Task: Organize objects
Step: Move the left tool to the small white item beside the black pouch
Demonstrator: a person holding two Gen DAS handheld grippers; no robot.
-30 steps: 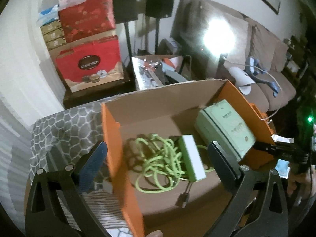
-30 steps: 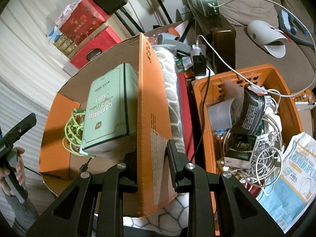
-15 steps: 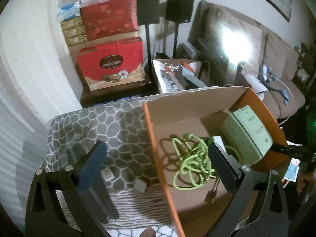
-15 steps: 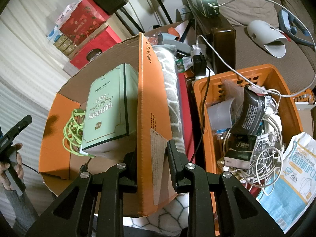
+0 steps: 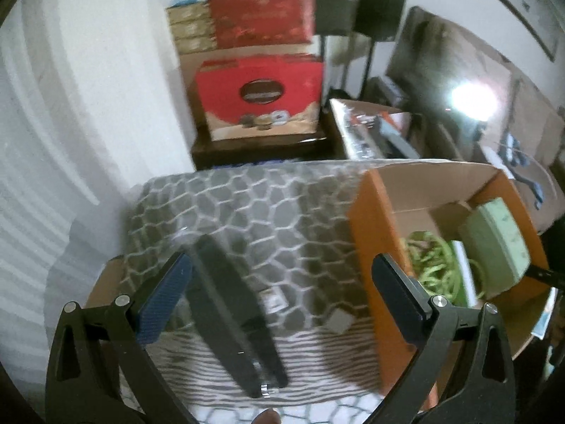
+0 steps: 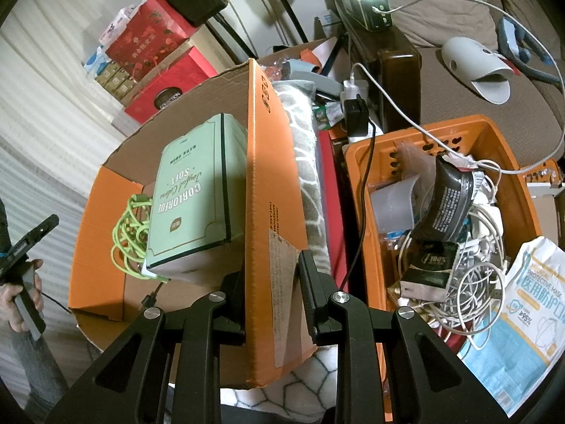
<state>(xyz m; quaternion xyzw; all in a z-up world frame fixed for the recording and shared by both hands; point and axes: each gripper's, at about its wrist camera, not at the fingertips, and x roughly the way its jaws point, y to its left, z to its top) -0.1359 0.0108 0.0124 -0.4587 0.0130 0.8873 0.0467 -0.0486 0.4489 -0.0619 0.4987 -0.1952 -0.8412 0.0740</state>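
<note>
My left gripper (image 5: 280, 265) is open above a grey honeycomb-patterned blanket (image 5: 282, 212). A long flat black object (image 5: 229, 318) lies on the blanket just inside its left finger. A small white tag (image 5: 273, 300) and a small grey block (image 5: 337, 319) lie between the fingers. My right gripper (image 6: 272, 268) is shut on the right wall of the orange cardboard box (image 6: 261, 183). Inside that box are a pale green tissue box (image 6: 197, 198) and a tangled lime-green cable (image 6: 130, 233). The same cardboard box (image 5: 367, 247) sits at the right of the left wrist view.
An orange plastic basket (image 6: 508, 162) holding white cables and dark packets stands right of the box. A mask pack (image 6: 522, 318) lies beside it. Red gift boxes (image 5: 261, 95) and speaker stands are at the back wall. A sofa with a slipper (image 6: 476, 67) is at the far right.
My left gripper has swung left, from above the box's inside to over the blanket, and the black object came into view. The right gripper has not moved.
</note>
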